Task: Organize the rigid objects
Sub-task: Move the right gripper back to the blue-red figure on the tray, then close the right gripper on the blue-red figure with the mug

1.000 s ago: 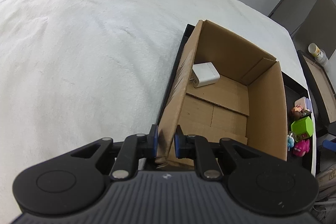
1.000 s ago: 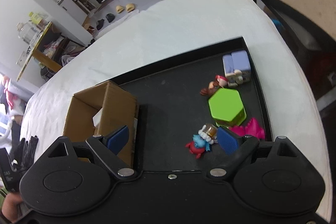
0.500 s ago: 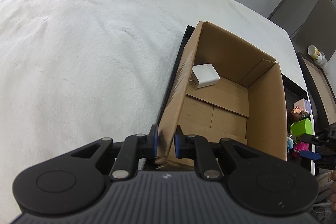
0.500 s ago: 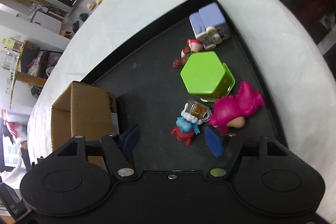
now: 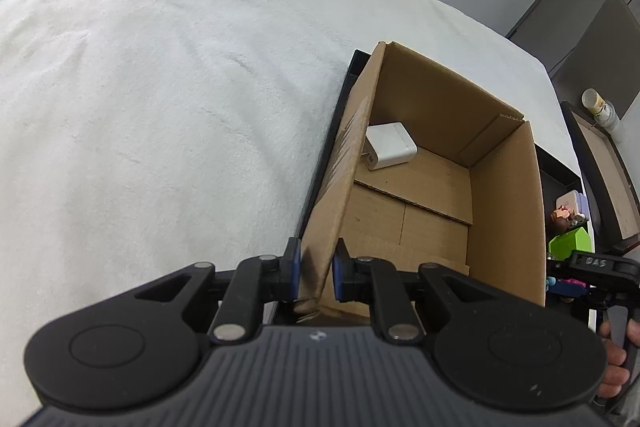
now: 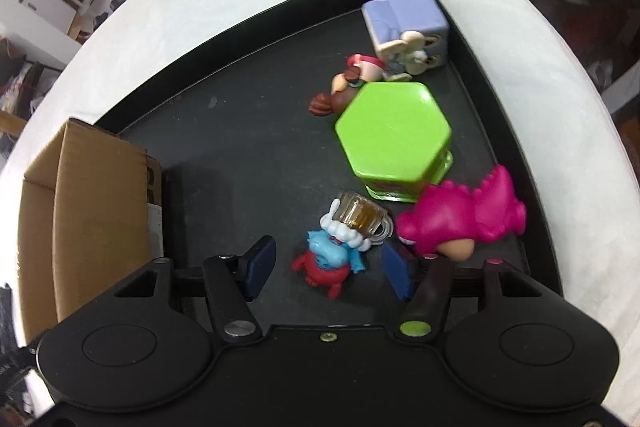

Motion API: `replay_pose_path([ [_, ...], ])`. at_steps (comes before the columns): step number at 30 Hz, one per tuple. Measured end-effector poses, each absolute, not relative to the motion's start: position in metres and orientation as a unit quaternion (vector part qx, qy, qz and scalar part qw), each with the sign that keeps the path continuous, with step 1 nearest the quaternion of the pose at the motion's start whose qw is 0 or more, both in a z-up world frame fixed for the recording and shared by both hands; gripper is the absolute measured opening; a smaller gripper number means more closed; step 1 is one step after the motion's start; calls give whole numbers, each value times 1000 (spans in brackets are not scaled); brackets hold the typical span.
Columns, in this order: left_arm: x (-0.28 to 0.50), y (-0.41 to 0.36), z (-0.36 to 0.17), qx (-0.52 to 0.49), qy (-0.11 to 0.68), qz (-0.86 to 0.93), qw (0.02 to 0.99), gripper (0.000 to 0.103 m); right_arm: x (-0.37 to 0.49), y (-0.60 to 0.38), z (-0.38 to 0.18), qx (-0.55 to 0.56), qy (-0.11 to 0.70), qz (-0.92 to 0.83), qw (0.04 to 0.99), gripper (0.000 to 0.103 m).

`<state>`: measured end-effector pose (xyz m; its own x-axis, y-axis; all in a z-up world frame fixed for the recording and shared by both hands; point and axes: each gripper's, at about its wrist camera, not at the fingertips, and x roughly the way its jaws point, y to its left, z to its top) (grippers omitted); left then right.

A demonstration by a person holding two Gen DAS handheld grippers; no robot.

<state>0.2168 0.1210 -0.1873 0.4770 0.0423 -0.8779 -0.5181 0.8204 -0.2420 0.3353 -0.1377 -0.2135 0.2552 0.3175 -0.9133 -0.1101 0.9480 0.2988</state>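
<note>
Tray (image 6: 224, 39) middle bare; toys (image 6: 394, 135) crowd right side

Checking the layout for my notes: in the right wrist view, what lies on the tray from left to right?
Cardboard box → blue-and-red figure → green hexagonal tin → pink dinosaur.

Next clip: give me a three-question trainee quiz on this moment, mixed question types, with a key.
1. True or false: the cardboard box is empty.
2. What do the left gripper fingers pinch?
A. box wall
B. tray rim
C. green tin
3. Fill in: the toy between the right gripper fingers is the ____ figurine.

Key:
1. False; a white charger lies inside.
2. A
3. Blue-and-red; the fingers are closing, not yet touching it.
</note>
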Motion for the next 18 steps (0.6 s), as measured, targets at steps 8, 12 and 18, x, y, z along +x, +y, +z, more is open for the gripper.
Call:
replay_pose_path([
  [8, 218, 121, -187, -244, 483, 169, 824, 15, 327, -109, -216, -53, 563, 138, 813, 59],
  [12, 218, 120, -188, -242, 483, 172, 824, 15, 320, -106, -216, -77, 558, 140, 814, 58],
  [18, 218, 120, -189, -240, 482, 175, 824, 15, 318, -112, -215, -70, 562, 129, 814, 54],
])
